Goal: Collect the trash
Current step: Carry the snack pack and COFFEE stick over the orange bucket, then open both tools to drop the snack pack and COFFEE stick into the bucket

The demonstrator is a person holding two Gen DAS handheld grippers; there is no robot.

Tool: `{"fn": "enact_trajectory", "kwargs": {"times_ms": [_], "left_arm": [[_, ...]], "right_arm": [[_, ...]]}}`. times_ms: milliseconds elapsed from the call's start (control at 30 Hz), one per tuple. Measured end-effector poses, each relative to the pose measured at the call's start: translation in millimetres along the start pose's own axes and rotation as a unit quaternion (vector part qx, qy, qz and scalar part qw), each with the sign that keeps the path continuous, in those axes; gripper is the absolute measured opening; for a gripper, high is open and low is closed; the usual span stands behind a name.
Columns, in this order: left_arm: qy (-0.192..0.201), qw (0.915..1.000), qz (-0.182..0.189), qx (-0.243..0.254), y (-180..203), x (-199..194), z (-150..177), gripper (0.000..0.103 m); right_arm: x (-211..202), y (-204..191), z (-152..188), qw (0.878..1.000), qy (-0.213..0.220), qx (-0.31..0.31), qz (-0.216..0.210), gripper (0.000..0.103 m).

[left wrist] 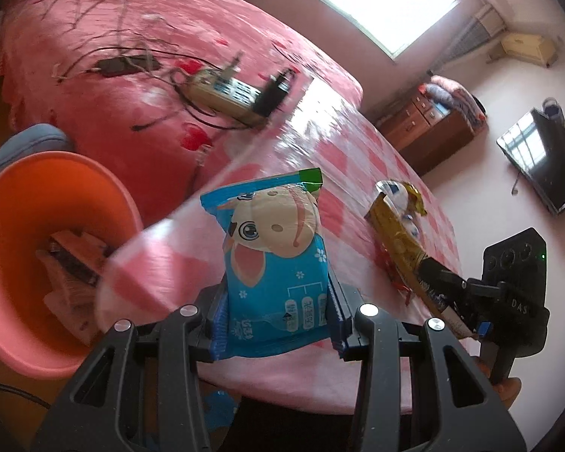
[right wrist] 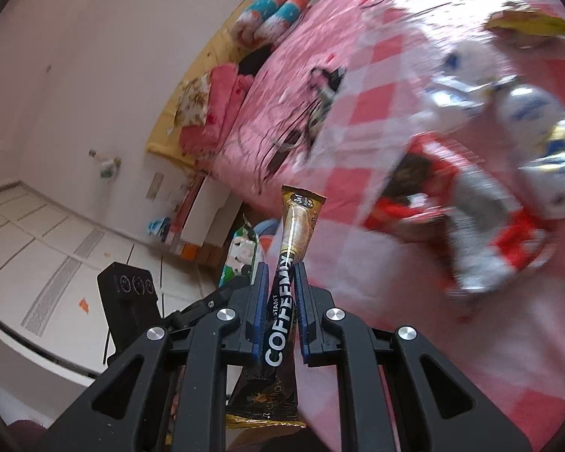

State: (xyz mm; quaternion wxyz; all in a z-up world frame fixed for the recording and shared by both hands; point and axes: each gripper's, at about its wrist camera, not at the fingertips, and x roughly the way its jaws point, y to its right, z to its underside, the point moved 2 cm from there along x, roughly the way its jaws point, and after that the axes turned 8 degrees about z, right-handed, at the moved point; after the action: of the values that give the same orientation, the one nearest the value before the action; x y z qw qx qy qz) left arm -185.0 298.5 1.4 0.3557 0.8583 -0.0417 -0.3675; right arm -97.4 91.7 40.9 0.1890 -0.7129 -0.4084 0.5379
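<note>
My left gripper (left wrist: 277,301) is shut on a blue snack packet (left wrist: 275,248) with a cartoon cow, held upright above the near edge of the pink checked table (left wrist: 342,150). An orange bin (left wrist: 37,233) with paper scraps inside stands at the left, below the table edge. My right gripper (right wrist: 280,282) is shut on a gold and black coffee-mix sachet (right wrist: 288,260); it shows at the right in the left wrist view (left wrist: 452,293). Red and silver wrappers (right wrist: 489,196) lie blurred on the table in the right wrist view.
A pink bed (left wrist: 113,37) with a power strip (left wrist: 226,92) and black cables lies behind the table. A wooden cabinet (left wrist: 425,128) and a dark screen (left wrist: 542,158) are at the right. White tiled floor (right wrist: 37,233) lies left of the bed.
</note>
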Motion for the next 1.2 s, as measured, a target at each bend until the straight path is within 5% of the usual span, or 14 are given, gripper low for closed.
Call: {"fn": "enact_trajectory", "kwargs": {"times_ms": [233, 633, 733, 833, 1200], "left_arm": [[0.045, 0.9977, -0.029, -0.043, -48, -39, -7, 0.044], [0.102, 0.9814, -0.076, -0.144, -137, -82, -2, 0.045], [0.107, 0.9777, -0.084, -0.159, -149, -82, 1, 0.055], [0.110, 0.9767, -0.098, -0.156, -154, -85, 2, 0.071], [0.103, 0.9799, -0.139, -0.100, -132, -81, -2, 0.080]], "right_arm": [[54, -53, 3, 0.997, -0.061, -0.040, -0.026, 0.015], [137, -126, 7, 0.986, -0.132, -0.101, -0.030, 0.018], [154, -131, 8, 0.986, -0.135, -0.100, -0.019, 0.018], [156, -122, 11, 0.989, -0.124, -0.082, -0.003, 0.064], [90, -97, 11, 0.990, -0.012, -0.108, 0.089, 0.089]]}}
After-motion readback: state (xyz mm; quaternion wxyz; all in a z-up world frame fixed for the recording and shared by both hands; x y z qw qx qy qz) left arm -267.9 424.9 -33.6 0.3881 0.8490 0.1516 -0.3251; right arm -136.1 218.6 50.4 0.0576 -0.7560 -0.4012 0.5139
